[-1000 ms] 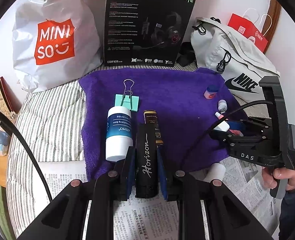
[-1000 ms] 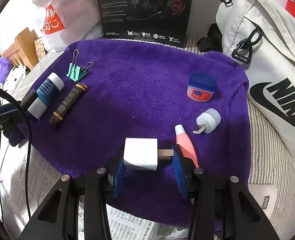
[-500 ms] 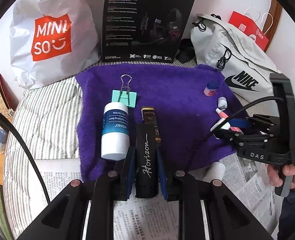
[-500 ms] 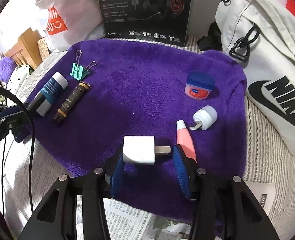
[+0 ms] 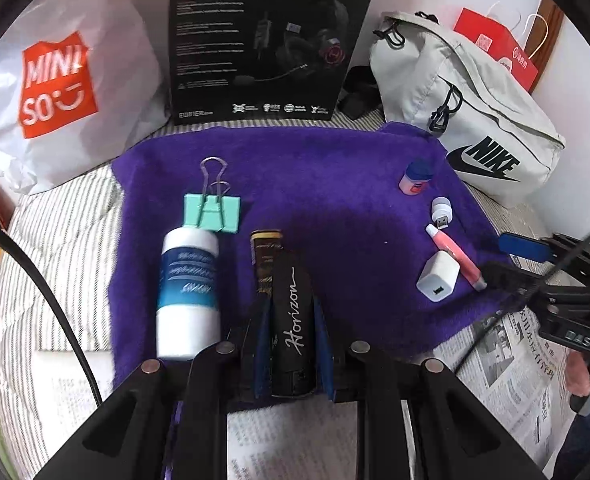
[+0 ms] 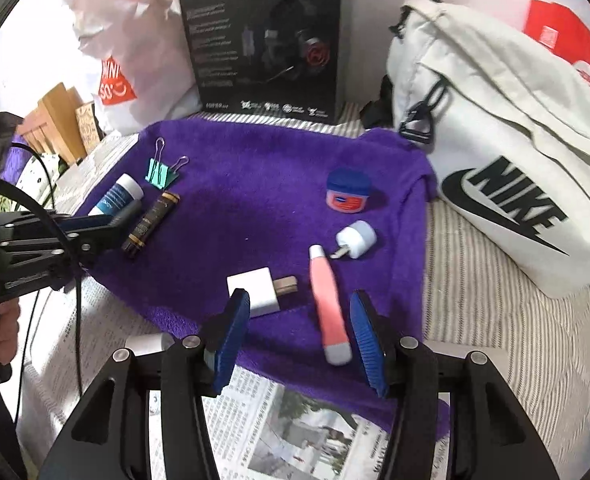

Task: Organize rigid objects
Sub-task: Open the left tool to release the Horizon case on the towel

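Observation:
My left gripper is shut on a black Horizon tube, held over the near edge of the purple towel. Beside it lie a white and blue bottle, a brown tube and a green binder clip. My right gripper is open and empty. The white charger plug lies on the towel just beyond its left finger. The pink tube lies between its fingers. A small white USB lamp and a blue-lidded jar lie farther back.
A black headset box, a white Miniso bag and a white Nike bag stand behind the towel. Newspaper covers the near side. A small white cylinder lies on the paper.
My right gripper has opened and let go of the white charger plug, which now lies on the towel, and has drawn back. My left gripper still holds the Horizon tube.

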Tool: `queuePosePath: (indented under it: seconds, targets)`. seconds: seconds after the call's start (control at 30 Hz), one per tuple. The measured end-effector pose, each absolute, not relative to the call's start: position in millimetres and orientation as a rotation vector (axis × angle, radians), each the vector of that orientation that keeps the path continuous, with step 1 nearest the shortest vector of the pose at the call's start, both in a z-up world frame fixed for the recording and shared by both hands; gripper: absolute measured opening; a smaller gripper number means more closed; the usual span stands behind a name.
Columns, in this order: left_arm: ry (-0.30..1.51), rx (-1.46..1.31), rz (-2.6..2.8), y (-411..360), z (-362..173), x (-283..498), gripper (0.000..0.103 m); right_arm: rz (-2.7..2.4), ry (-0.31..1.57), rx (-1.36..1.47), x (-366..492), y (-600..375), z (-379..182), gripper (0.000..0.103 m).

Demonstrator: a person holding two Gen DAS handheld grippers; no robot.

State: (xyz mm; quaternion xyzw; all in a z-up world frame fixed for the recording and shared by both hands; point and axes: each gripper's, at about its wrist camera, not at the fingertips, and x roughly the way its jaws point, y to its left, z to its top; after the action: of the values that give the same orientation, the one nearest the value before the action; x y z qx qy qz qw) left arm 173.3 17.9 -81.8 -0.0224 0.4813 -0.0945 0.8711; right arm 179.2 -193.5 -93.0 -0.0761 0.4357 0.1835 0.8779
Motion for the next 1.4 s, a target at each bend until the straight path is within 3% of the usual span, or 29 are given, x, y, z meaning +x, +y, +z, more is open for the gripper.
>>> queuePosePath:
  seconds: [0.83, 1.4]
  targets:
    - [1.038, -0.029, -0.161, -7.7, -102.8, 243.7, 0.021, 0.356, 0.901, -0.087, 162.3, -229.1, -89.6, 0.054]
    - [1.044, 0.048, -0.152, -16.5, -103.5, 239.0, 0.025, 0.35, 0.906, -0.084, 155.9, -230.2, -95.7, 0.054]
